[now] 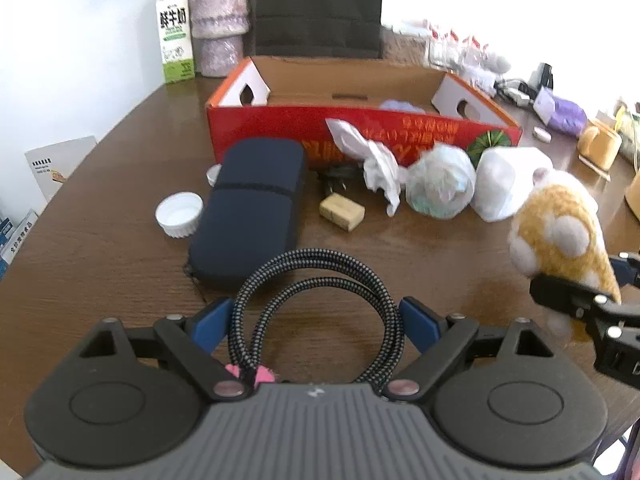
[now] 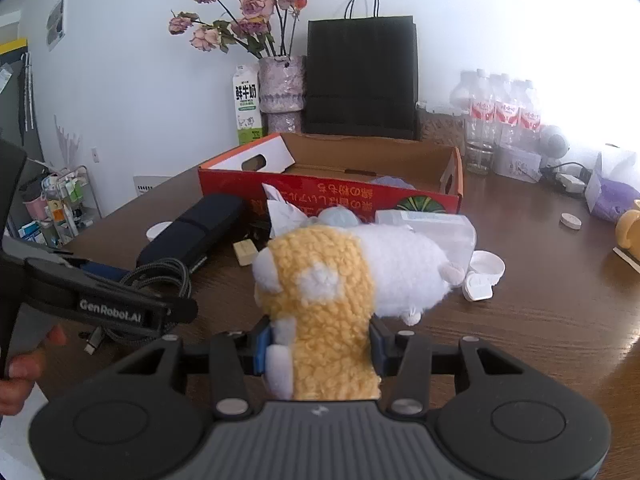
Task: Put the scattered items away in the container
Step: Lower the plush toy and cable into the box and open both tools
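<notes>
A coiled braided cable lies on the wooden table between the blue pads of my left gripper; both pads touch the sides of the coil. My right gripper is shut on a yellow and white plush toy, held above the table and also seen in the left wrist view as the plush toy. The open red cardboard box stands beyond, with a purple thing inside. In front of it lie a dark blue case, a white cap, a tan block, crumpled paper and a wrapped bundle.
A milk carton, a vase and a black paper bag stand behind the box. Water bottles are at the back right, two white lids to the right of the plush. A hand holds the left gripper.
</notes>
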The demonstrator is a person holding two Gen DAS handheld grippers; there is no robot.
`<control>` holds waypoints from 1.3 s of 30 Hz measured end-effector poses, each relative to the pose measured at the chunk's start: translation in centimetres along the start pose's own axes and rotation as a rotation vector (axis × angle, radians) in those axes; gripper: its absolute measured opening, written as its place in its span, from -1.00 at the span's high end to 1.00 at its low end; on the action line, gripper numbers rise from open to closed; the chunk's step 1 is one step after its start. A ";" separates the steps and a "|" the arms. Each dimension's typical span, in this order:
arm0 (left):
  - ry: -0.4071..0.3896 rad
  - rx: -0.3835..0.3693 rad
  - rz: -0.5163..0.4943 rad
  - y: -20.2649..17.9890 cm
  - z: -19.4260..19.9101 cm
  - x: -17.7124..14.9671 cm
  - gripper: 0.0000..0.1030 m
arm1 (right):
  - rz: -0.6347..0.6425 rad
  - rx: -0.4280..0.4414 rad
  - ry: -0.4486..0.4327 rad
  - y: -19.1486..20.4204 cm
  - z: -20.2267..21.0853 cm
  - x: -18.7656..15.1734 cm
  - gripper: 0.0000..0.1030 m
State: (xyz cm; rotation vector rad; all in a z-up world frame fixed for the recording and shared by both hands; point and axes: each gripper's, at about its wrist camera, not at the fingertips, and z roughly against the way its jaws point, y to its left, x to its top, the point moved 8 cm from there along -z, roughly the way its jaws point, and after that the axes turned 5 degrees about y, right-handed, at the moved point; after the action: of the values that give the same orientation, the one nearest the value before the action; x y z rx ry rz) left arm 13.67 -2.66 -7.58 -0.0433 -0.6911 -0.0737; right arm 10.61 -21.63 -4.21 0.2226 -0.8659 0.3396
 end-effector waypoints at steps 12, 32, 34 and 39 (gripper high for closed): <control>-0.178 -0.016 0.017 -0.1 4.7 4.3 -0.76 | 0.016 -0.007 -0.110 1.0 2.3 3.8 0.13; -0.370 -0.026 0.057 -0.6 5.5 16.5 -0.76 | -0.002 -0.049 -0.214 -1.7 -1.7 15.2 0.13; -0.371 -0.019 0.054 -0.6 4.7 18.1 -0.76 | -0.013 -0.053 -0.204 -2.3 -3.1 16.8 0.13; -0.318 -0.003 0.066 -0.5 1.1 21.9 -0.76 | -0.037 -0.076 -0.142 -4.2 -8.0 20.0 0.13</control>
State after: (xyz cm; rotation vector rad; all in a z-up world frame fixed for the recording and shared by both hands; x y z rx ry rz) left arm 29.74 -4.25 7.23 -0.0815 -1.0071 -0.0041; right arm 29.88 -18.87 6.03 0.1937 -1.0117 0.2585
